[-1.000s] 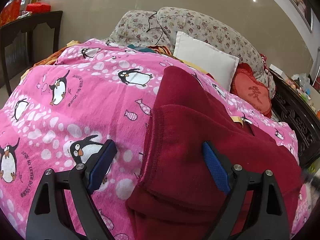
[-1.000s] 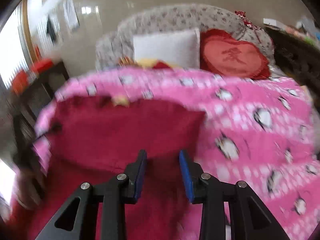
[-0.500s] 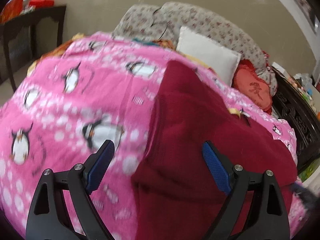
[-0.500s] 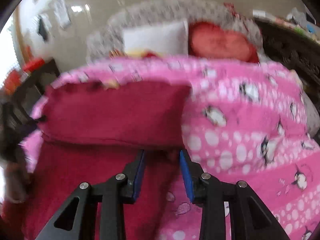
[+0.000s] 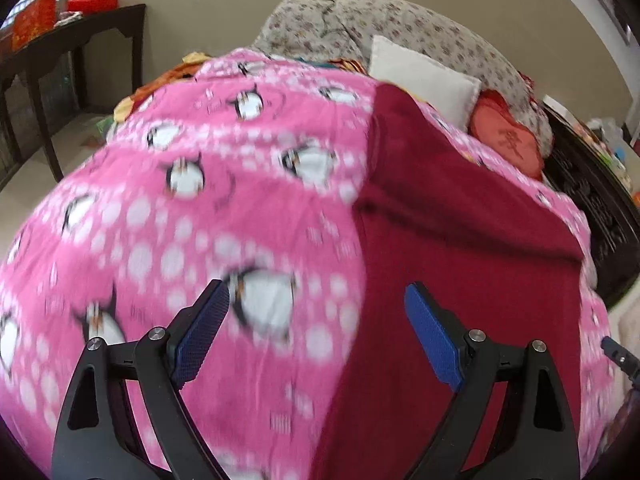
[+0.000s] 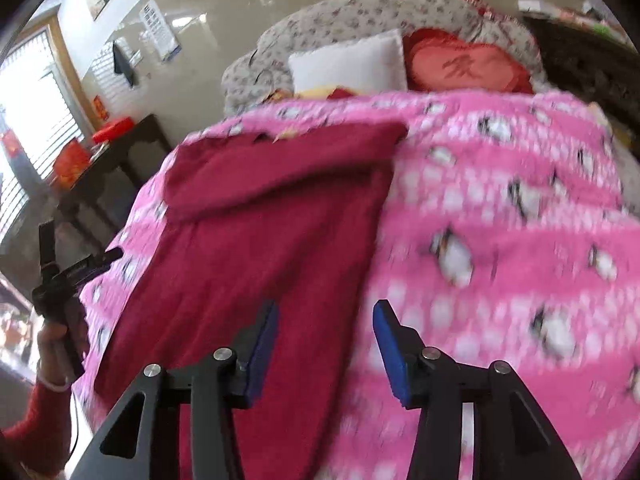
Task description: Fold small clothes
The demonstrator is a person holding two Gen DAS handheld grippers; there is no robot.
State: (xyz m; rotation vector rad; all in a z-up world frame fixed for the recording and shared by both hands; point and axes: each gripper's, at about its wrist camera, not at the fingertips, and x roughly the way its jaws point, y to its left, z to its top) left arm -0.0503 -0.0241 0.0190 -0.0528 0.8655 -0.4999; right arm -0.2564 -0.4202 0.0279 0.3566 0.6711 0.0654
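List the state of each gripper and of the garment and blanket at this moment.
left gripper: open, empty, above the blanket beside the garment's edge.
right gripper: open, empty, over the garment's near edge.
dark red garment: lying on the blanket, far end folded over itself.
pink penguin blanket: spread over the bed under the garment.

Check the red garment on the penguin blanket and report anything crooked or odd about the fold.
The red garment lies on the pink penguin blanket with its far end folded back, but that flap sits slanted, its edge bowed and not square with the sides. Both grippers' jaws are open and hold nothing.
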